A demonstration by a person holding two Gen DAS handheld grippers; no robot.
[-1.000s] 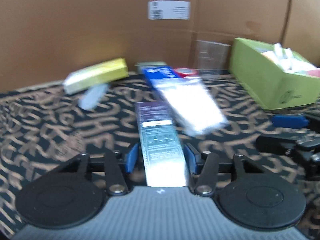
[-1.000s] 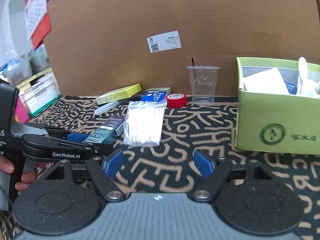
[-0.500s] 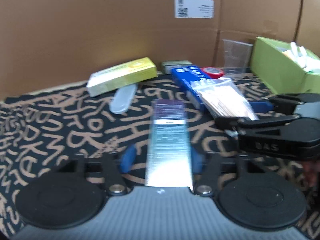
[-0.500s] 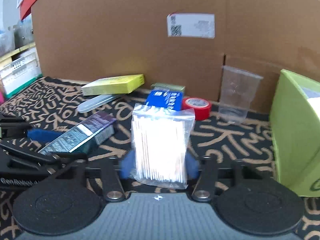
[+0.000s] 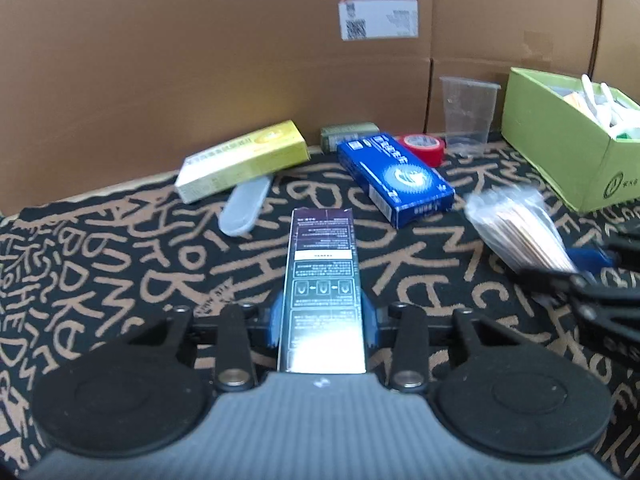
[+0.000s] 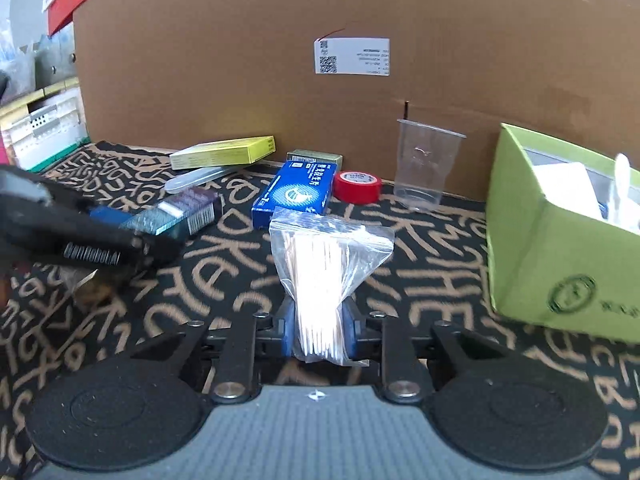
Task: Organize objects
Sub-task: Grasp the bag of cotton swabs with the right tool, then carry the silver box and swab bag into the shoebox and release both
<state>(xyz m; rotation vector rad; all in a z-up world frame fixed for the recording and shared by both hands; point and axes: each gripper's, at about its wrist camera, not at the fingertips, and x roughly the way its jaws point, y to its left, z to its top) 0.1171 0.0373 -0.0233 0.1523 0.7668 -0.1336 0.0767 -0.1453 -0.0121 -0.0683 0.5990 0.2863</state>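
My left gripper [image 5: 322, 320] has its blue pads pressed on a long dark purple box [image 5: 322, 264] that points away over the patterned cloth, and its jaws are closing. My right gripper [image 6: 318, 332] squeezes the lower end of a clear bag of thin white sticks [image 6: 324, 256], and its jaws are closing too. The bag [image 5: 520, 232] hangs at the right in the left wrist view, clear of the blue box [image 5: 394, 178]. The purple box [image 6: 176, 216] in the left gripper shows at the left of the right wrist view.
An open green box [image 6: 560, 248] with white items stands at the right. Along the cardboard wall [image 5: 240, 60] lie a yellow box [image 5: 244, 160], a clear plastic case [image 5: 244, 208], a small olive box [image 5: 348, 136], a red tape roll [image 5: 424, 148] and a clear cup [image 5: 468, 114].
The right gripper, open a second ago, has shut on the bag and carried it off the blue box toward the right. The left gripper keeps the purple box between its pads.
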